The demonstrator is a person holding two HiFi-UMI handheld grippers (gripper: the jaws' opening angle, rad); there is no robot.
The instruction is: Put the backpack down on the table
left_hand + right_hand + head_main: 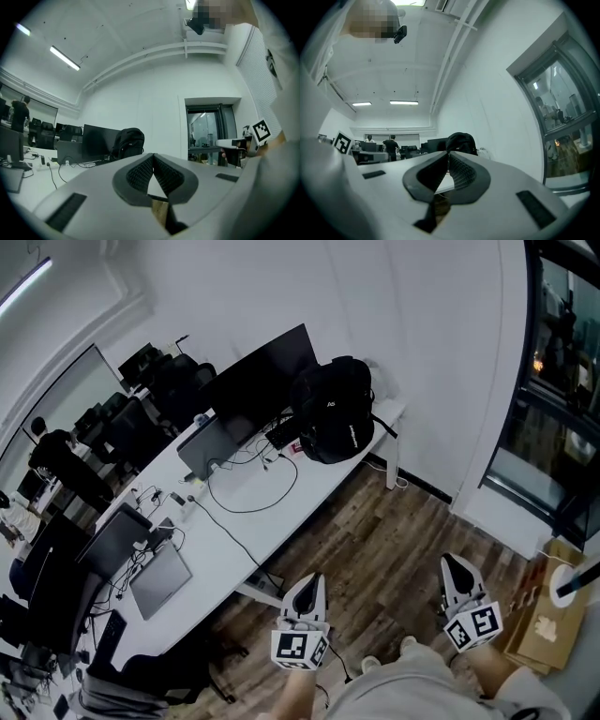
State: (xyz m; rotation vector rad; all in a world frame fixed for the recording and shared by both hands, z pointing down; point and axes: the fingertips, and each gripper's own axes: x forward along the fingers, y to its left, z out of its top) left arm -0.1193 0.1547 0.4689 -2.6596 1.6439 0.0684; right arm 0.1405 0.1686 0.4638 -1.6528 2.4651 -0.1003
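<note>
A black backpack (336, 409) stands upright on the far right end of the long white table (281, 512), beside the wall. Both grippers hover over the wood floor, well short of the table. My left gripper (307, 589) is shut with nothing in it, and the backpack (127, 143) shows in the distance beyond its tips (153, 155). My right gripper (457, 570) also has its tips together (448, 154) and holds nothing; the backpack (461, 140) rises just behind them, far off.
A dark monitor (262, 376), laptops (161, 579) and loose cables (246, 491) lie along the table. Office chairs (178, 381) and a person (58, 457) are at the far left. A glass door (553, 390) and a cardboard box (551, 615) are on the right.
</note>
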